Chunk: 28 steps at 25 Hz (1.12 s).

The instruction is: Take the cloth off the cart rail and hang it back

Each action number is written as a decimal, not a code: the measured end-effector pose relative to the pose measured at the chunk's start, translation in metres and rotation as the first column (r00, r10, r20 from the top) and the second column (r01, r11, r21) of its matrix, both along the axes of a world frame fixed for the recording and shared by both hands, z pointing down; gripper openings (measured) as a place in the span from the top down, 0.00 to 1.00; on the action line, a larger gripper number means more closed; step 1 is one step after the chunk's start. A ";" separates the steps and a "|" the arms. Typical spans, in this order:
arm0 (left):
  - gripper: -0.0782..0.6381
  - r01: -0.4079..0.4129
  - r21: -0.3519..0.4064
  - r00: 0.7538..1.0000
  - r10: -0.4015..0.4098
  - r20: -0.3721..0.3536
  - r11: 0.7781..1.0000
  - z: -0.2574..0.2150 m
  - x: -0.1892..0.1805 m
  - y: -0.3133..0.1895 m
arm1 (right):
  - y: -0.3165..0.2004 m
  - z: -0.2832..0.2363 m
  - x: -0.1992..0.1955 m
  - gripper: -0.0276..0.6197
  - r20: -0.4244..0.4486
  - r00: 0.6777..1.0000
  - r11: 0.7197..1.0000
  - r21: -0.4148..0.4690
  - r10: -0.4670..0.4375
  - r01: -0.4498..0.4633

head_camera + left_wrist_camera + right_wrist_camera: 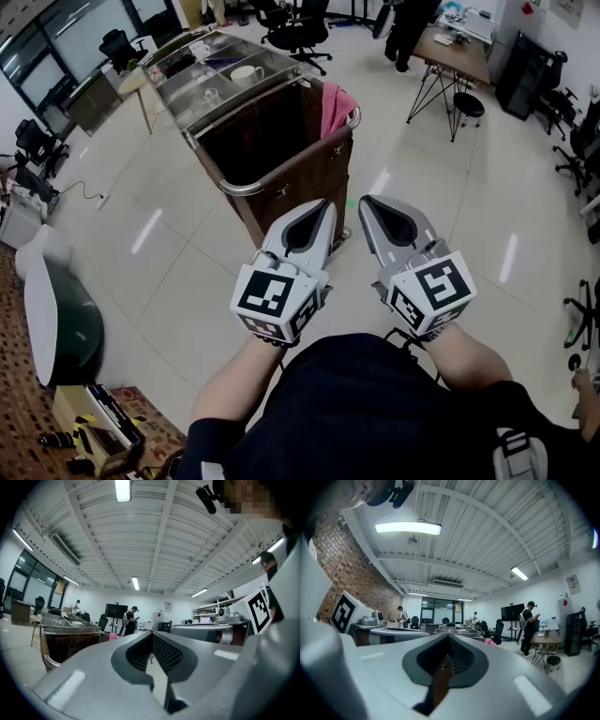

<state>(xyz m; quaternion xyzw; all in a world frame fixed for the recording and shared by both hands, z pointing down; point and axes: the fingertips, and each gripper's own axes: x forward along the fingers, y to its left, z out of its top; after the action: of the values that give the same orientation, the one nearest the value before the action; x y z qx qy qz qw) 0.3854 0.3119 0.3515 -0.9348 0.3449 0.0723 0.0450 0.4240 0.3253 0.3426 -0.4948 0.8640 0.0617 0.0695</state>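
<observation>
Ahead of both grippers and well apart from them, the pink cloth point(336, 108) is hanging over the far corner of the cart rail point(281, 180), draped on both sides, which is likely keeping it from sliding. The left gripper point(317, 211) and right gripper point(373, 206) are hovering side by side, jaws together and empty, judged to be poised for the approach.

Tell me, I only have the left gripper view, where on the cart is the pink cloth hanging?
Observer: The head view shows the pink cloth draped over the cart rail on its right side.
Operator: Is the right gripper holding anything?
Observer: No, the right gripper is shut and empty in its own view.
Operator: How near are we?
Observer: Both grippers sit short of that rail; the left gripper touches nothing.
</observation>
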 end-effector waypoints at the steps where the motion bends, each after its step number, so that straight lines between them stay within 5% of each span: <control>1: 0.89 -0.003 0.003 1.000 0.003 0.002 1.000 0.001 -0.003 -0.002 | -0.002 0.001 -0.003 0.96 0.000 1.000 1.000 0.001 0.001 -0.001; 16: 0.89 -0.047 0.026 0.999 0.047 -0.004 0.999 -0.009 -0.073 -0.033 | -0.049 -0.004 -0.050 0.93 -0.034 0.995 0.996 -0.019 0.090 -0.091; 28: 0.89 -0.069 0.000 0.998 0.069 -0.001 0.998 -0.013 -0.023 -0.124 | -0.154 0.008 0.009 0.77 -0.018 0.993 0.988 -0.104 0.117 -0.118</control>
<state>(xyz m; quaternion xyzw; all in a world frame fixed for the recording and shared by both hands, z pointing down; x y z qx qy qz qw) 0.3625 0.1881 0.3382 -0.9462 0.3122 0.0741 0.0421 0.4326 0.1716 0.3508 -0.5476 0.8357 0.0232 0.0349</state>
